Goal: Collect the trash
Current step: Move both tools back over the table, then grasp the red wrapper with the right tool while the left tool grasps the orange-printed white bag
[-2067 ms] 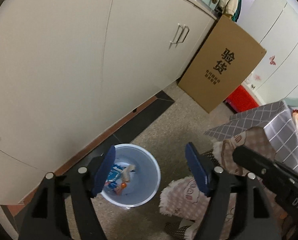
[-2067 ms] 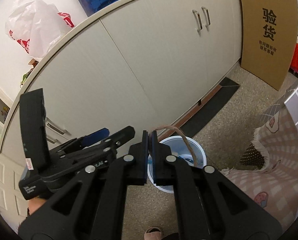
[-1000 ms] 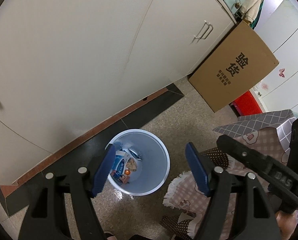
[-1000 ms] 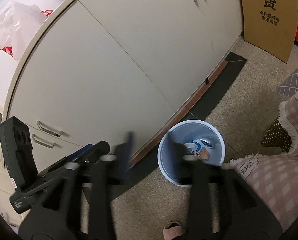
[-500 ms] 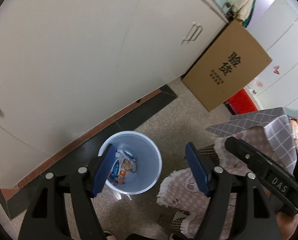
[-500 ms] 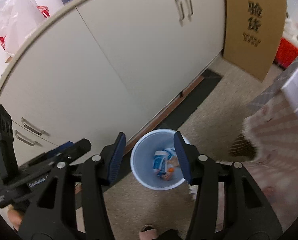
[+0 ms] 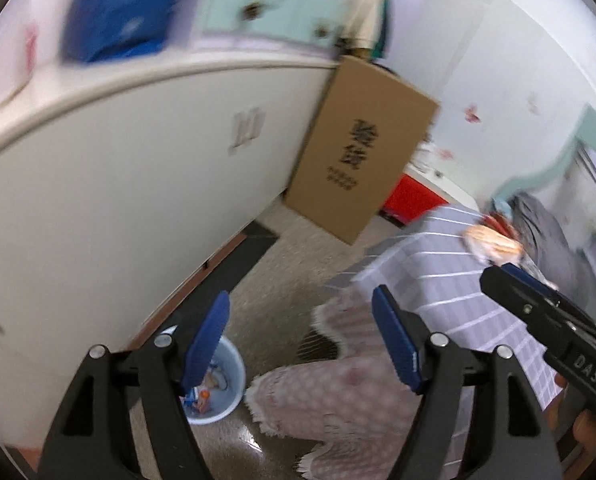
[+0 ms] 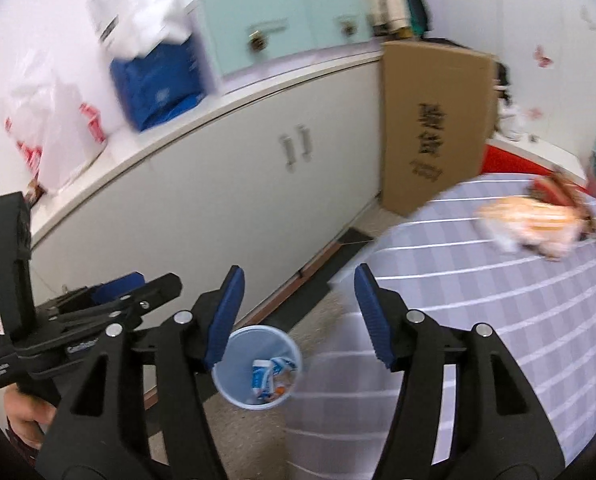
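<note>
A pale blue trash bin (image 8: pixel 256 368) stands on the floor by the cabinet, with wrappers inside; it also shows in the left wrist view (image 7: pixel 218 388). My right gripper (image 8: pixel 298 312) is open and empty, high above the bin. My left gripper (image 7: pixel 301 340) is open and empty, beside the table edge. An orange and white crumpled wrapper (image 8: pixel 529 224) lies on the grey checked tablecloth (image 8: pixel 477 300) at the far right; it also shows in the left wrist view (image 7: pixel 491 244). Both views are blurred.
A white cabinet (image 8: pixel 218 208) runs along the left. A large cardboard sheet (image 8: pixel 433 128) leans against it, with a red box (image 7: pixel 413 196) behind. A pink patterned cloth (image 7: pixel 337 392) hangs at the table's edge. Bags sit on the cabinet top (image 8: pixel 58 120).
The right gripper opened and dropped the string it held. Both grippers have since swung up and right, from looking down at the bin toward the table.
</note>
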Tool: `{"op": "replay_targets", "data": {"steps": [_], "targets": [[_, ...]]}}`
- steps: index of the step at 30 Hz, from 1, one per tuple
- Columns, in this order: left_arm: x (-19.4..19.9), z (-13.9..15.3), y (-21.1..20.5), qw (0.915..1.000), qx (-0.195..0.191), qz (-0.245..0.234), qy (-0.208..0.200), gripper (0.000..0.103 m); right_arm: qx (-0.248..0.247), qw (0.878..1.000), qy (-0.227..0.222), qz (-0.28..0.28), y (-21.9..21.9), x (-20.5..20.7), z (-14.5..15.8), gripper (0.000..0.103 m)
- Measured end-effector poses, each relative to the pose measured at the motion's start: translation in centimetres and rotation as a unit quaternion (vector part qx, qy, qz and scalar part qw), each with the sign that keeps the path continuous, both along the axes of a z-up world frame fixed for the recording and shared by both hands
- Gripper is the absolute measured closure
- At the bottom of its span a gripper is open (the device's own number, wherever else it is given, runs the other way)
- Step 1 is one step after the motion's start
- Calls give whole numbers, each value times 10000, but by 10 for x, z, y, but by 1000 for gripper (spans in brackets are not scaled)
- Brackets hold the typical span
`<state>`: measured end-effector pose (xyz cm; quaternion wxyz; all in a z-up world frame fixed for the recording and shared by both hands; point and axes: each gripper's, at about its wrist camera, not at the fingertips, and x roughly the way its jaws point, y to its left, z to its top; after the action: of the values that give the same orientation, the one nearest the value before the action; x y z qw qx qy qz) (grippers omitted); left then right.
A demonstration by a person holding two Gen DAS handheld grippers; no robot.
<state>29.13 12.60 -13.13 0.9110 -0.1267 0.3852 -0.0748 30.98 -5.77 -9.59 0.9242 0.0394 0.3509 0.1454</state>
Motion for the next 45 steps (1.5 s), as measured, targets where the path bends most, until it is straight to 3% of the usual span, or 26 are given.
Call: {"op": "replay_targets", "data": {"steps": [7,13,16,20,24,29,35,45], "targets": [[5,28,-152,9927,470,-1090,-196,30,204,9957,-123,-898,-134,-23,10,43],[7,16,-263,9792,787,-1867,-93,30,181,9868,29,-1609,-239,-45,-4,42],[9,3,-302,9739,722,-2151,75,30,49,9821,142,-1880,-287,-54,-14,42],[12,-8,-349,9653,1013,-2403,124,30,-306,9738,318,-2232,-340,-62,-29,39],[17,-14,-380,9575,1215,-2613,93,30,-609,9683,532,-2362,-370,-61,-42,38],[32,-16,-399,9540,1567,-2556,18,30,-858,9696,763,-2160,-382,-48,-57,37],[50,-12,-382,9627,1424,-2298,97,30,-966,9723,950,-1902,-389,-25,-72,36],[53,-20,-380,9641,1479,-2200,129,30,-910,9757,935,-1758,-392,-16,-72,36]]}}
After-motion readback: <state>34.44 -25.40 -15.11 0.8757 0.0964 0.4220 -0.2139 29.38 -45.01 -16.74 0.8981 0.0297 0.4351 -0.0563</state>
